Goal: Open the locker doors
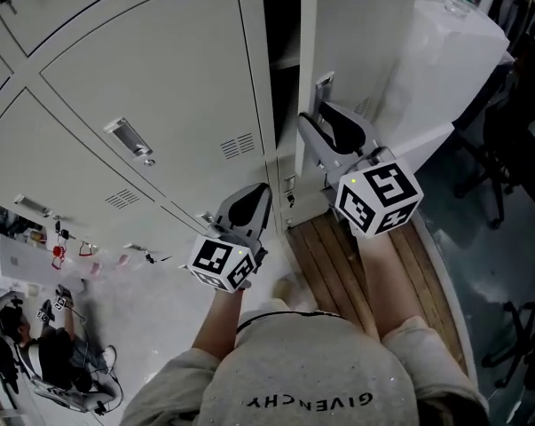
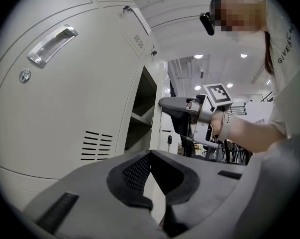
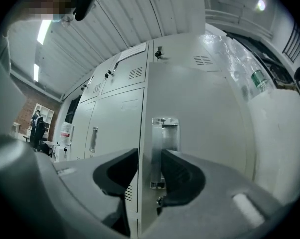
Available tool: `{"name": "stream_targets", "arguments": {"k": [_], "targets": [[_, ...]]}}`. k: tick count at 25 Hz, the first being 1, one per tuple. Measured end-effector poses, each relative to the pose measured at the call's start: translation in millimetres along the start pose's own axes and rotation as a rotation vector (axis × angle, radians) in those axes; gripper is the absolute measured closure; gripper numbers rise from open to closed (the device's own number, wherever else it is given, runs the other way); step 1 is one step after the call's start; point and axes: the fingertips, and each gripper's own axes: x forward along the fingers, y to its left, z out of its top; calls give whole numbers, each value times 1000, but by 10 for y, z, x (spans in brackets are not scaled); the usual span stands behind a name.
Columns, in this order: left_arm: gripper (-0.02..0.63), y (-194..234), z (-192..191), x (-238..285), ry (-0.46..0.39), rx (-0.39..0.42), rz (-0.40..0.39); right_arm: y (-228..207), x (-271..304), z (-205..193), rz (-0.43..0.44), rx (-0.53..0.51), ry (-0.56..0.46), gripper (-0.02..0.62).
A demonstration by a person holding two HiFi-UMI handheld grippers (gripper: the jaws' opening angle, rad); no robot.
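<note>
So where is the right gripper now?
The right gripper sits right of centre in the head view, gripping the open locker door by its latch plate.

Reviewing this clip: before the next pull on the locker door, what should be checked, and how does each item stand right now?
1. Right gripper on the open door: ok, fingers clamp its edge beside the latch plate.
2. Door off its frame: ok, the shelf inside shows.
3. Left gripper free: ok, shut, holding nothing.
4. Neighbouring door opened: not ok, closed, handle untouched.
5. Room behind the open door for more swing: cannot tell.
</note>
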Motion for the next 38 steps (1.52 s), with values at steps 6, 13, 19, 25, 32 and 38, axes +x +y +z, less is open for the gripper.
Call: {"name": "stream_targets", "arguments": {"k": [6,13,19,25,32,38], "targets": [[607,-134,8,-128,-3,10,31,-66,-260,25,-15,17,-7,479],[607,-266,49,-154,-13,26,47,-144,-554,58,36,35,-42,477],[607,-422,28,-51,-7,31,28,-238,-811,85,56,48,-76,476],[607,-623,37,115,-7,41,-16,-364,-1103,127,37,37,-88,479],[607,-857,21,307,-3,45,-74,-557,-1465,176,-39,-1,-83,505],[607,-1016,-29,418,9,40,-108,-822,-1767,200,-128,48,-98,511]]}}
